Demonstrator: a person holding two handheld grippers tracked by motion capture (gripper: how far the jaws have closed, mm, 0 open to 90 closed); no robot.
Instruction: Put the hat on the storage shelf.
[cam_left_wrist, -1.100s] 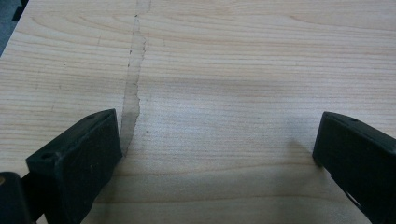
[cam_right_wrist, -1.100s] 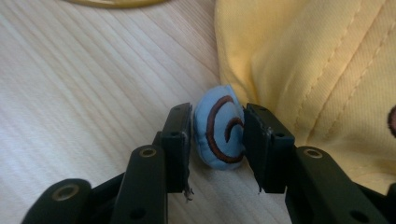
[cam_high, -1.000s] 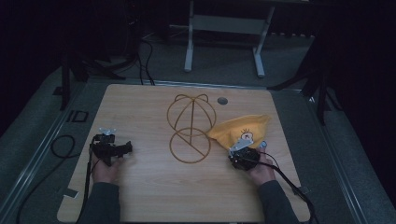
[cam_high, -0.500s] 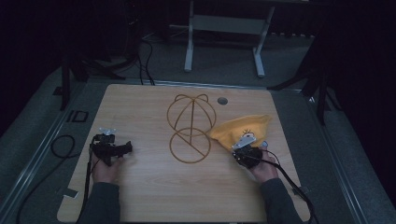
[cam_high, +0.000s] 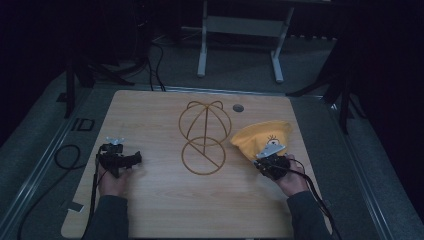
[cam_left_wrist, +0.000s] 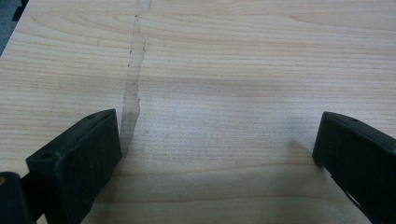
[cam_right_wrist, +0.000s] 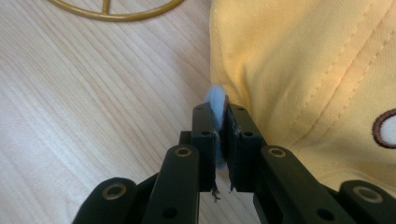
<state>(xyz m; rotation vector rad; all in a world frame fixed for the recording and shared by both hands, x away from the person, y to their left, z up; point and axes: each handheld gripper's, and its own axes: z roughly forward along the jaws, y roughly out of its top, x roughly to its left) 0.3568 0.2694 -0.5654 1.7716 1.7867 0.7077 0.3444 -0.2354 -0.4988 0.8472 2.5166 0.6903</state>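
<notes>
A yellow cap (cam_high: 262, 137) with an eye emblem lies on the right side of the wooden table (cam_high: 165, 210). My right gripper (cam_high: 265, 160) is at its near edge. In the right gripper view the right gripper (cam_right_wrist: 219, 112) is shut on the cap's (cam_right_wrist: 303, 65) edge, and a pale blue lining (cam_right_wrist: 213, 100) shows between the jaws. A gold wire hat stand (cam_high: 204, 137) lies flat at the table's middle. My left gripper (cam_high: 135, 159) rests low at the left, open, with bare wood between its jaws (cam_left_wrist: 215, 149).
A round grommet hole (cam_high: 238, 107) sits near the table's far edge. A strip of worn tape residue (cam_left_wrist: 133, 93) marks the wood ahead of the left gripper. Black cables (cam_high: 65, 155) loop off the left side. A grey metal frame (cam_high: 240, 25) stands beyond the table.
My right gripper has shifted slightly to the right, with the cap's edge in it, and the cap has bunched a little. The left gripper has stayed put.
</notes>
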